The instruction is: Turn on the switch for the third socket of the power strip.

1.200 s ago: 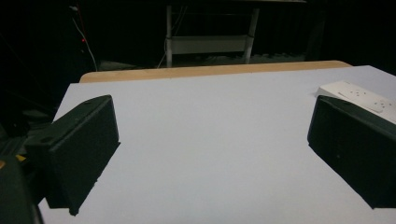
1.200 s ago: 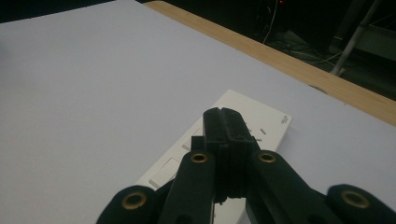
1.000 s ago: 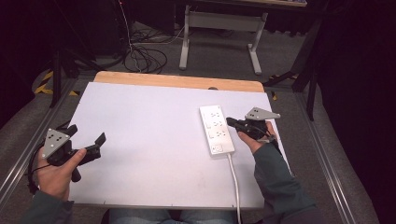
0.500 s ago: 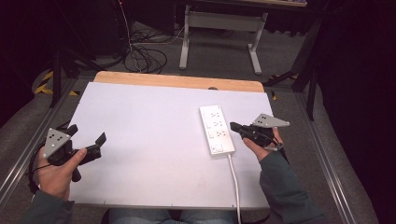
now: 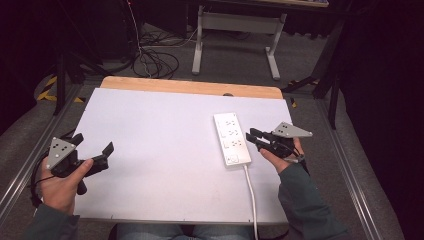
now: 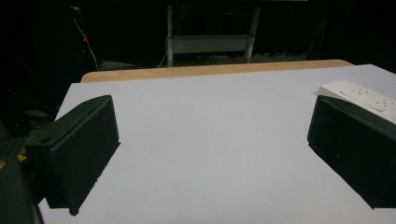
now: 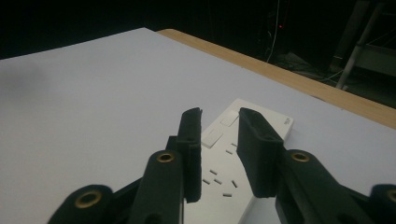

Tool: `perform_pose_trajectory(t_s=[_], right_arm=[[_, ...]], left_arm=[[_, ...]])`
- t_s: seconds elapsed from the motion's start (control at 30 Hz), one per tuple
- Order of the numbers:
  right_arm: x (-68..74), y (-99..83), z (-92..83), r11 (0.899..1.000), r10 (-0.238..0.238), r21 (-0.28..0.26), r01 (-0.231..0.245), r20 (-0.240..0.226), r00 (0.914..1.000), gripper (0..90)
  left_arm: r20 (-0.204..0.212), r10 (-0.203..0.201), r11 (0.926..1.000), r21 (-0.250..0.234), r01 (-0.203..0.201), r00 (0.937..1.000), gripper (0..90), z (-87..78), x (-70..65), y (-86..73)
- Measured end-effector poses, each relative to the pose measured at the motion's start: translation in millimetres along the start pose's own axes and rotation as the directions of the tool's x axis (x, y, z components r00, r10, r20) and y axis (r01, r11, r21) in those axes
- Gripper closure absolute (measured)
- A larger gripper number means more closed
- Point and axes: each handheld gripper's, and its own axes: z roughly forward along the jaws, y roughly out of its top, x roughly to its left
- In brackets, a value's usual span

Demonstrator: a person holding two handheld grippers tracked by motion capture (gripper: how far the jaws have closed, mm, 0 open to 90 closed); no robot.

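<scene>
Right gripper (image 5: 254, 138) slightly parted beside power strip (image 5: 232, 138), left gripper (image 5: 93, 150) spread wide, well apart.

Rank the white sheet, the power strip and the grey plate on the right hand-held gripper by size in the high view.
1. White sheet
2. Power strip
3. Grey plate, though it sits higher, nearer the camera.

Bright tabletop (image 5: 165, 145), dark surroundings, soft focus

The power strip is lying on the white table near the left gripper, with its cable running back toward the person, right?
Not quite: the power strip lies near the right gripper, as the high view shows. Its cable does run back toward the person.
</scene>
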Motion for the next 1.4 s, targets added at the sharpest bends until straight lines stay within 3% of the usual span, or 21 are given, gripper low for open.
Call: perform_pose_trajectory(t_s=[0.47,0.8,1.4], right_arm=[[-2.9,0.2,2.5,0.999,0.016,-0.045,-0.015,0.027,0.9995,22.6],[-3.7,-0.9,3.6,0.999,0.023,-0.031,-0.022,0.029,0.9993,13.2],[-4.1,-3.4,3.4,1.000,0.022,-0.013,-0.021,0.038,0.9991,4.3]], left_arm=[[-0.004,-0.001,1.0000,-0.003,0.001,1.0000,2.7,-1.3,0.5,-0.2],[-0.001,0.000,1.0000,0.000,0.000,1.0000,2.7,-1.5,0.1,-0.3],[-0.001,0.004,1.0000,-0.008,-0.004,1.0000,2.6,-4.1,-1.0,0.3]])
